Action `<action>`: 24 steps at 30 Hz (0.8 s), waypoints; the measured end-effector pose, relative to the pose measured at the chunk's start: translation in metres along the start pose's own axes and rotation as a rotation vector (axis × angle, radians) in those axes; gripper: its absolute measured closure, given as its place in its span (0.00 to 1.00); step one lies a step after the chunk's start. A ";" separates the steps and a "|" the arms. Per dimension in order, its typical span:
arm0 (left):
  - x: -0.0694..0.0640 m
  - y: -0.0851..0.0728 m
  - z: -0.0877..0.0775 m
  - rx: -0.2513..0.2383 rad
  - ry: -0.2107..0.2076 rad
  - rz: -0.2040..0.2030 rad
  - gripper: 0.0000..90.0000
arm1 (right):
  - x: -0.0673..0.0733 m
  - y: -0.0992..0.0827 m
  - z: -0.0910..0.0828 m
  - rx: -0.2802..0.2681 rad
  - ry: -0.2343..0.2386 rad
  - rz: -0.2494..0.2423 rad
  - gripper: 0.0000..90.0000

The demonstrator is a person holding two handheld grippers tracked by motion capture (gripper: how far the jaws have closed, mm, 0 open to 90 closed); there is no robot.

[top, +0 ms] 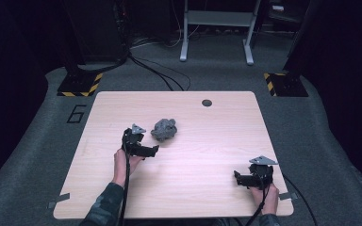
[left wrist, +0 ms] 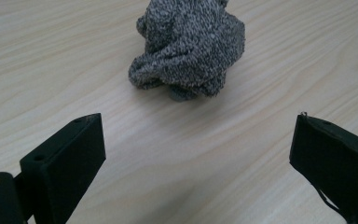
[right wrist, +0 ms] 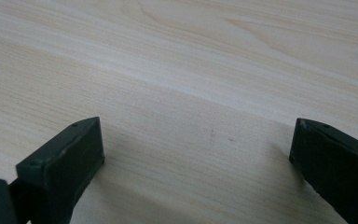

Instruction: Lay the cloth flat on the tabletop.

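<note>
Grey cloth (left wrist: 189, 51) lies balled mid-desk (top: 207, 155), just beyond the left claw (left wrist: 198, 144), jaws spread wide. Right claw (right wrist: 198, 149) also gaping, idle near the right edge. Likely soft, light, grippy; pinch a raised fold on top.

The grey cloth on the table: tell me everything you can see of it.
The grey cloth is a speckled, knitted-looking fabric, crumpled into a loose, folded ball. It rests on the light wooden table, left of centre. The left gripper, jaws wide apart, points at it from just short of it; nothing but the table touches it.
</note>
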State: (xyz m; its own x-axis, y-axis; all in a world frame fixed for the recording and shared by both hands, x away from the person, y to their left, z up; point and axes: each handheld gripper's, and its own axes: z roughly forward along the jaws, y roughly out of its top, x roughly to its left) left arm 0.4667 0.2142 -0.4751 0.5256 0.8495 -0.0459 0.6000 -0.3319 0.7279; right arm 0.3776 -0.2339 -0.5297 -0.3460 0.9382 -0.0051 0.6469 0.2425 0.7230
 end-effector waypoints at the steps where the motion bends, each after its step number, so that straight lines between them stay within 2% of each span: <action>1: 0.001 0.003 0.001 0.002 0.002 0.011 0.04 | 0.000 0.000 0.000 -0.001 0.000 0.000 0.03; 3: -0.001 0.008 0.005 -0.010 0.007 0.001 0.04 | 0.000 0.000 0.000 -0.001 0.000 -0.001 0.03; 4: 0.000 0.011 0.007 0.004 -0.004 0.012 0.04 | 0.000 0.000 0.000 -0.001 0.000 -0.001 0.03; 5: -0.001 0.014 0.010 -0.015 0.004 0.002 0.04 | 0.000 0.000 0.000 -0.002 0.000 -0.001 0.03; 8: 0.000 0.022 0.016 0.007 0.001 0.019 0.04 | 0.000 0.000 0.000 -0.001 0.000 -0.001 0.03; 9: -0.002 0.024 0.019 -0.001 0.008 0.007 0.04 | 0.000 0.000 0.000 -0.001 0.000 -0.001 0.03; 10: -0.002 0.028 0.025 0.000 0.011 0.018 0.04 | 0.000 0.000 0.000 -0.001 0.001 -0.001 0.03; 13: -0.001 0.033 0.030 0.021 0.012 0.032 0.04 | 0.000 0.000 0.000 -0.002 0.001 -0.002 0.03; 14: -0.002 0.034 0.033 0.014 0.014 0.020 0.04 | 0.000 0.000 0.000 -0.003 0.000 -0.002 0.03; 19: -0.001 0.041 0.043 0.033 0.019 0.028 0.06 | 0.000 0.000 0.000 -0.006 0.004 -0.007 0.03; 20: -0.001 0.042 0.046 0.033 0.023 0.019 0.07 | 0.000 0.000 0.000 -0.005 0.004 -0.007 0.03; 24: 0.000 0.043 0.053 0.047 0.025 0.026 0.14 | 0.000 0.000 0.000 -0.007 0.003 -0.005 0.03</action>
State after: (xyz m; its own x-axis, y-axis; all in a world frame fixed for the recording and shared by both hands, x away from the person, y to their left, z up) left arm 0.5240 0.1781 -0.4802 0.5267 0.8500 -0.0100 0.6144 -0.3725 0.6956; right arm 0.3774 -0.2340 -0.5299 -0.3511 0.9363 -0.0065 0.6407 0.2453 0.7276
